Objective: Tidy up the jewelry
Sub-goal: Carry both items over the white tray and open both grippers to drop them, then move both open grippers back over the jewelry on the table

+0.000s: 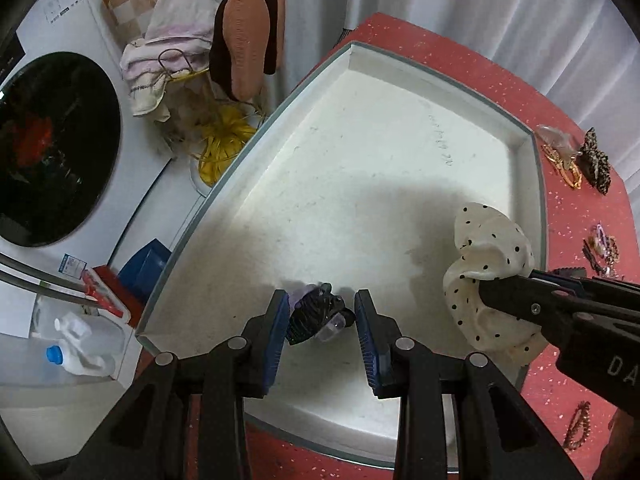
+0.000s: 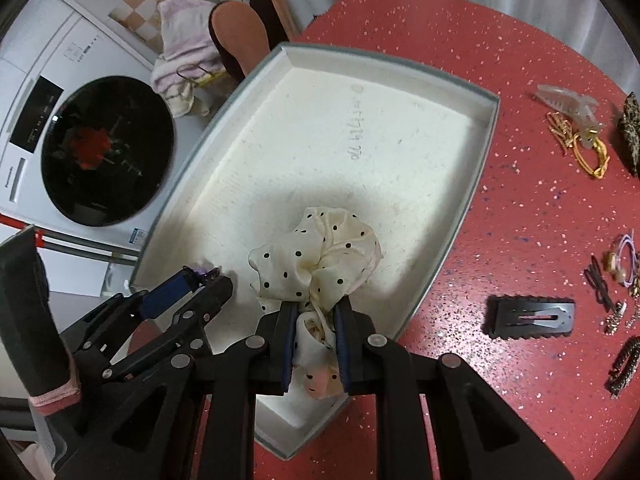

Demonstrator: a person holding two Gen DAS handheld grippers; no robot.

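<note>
Left wrist view. The left gripper (image 1: 322, 320) grips a small dark hair clip (image 1: 316, 314) between its blue pads, low over the near end of the white tray (image 1: 538, 184). The right gripper (image 1: 486, 290) enters from the side, carrying a dotted cream scrunchie (image 1: 490, 240) over the tray's near right part.

Right wrist view. The right gripper (image 2: 314, 320) is clamped on the scrunchie (image 2: 320, 256), above the tray floor (image 2: 280, 128). More clips, among them a flat dark clip (image 2: 530, 315), lie on the red table (image 2: 460, 40). Good practice, by judgement: lower each piece to the floor before releasing, keeping the two apart.
</note>
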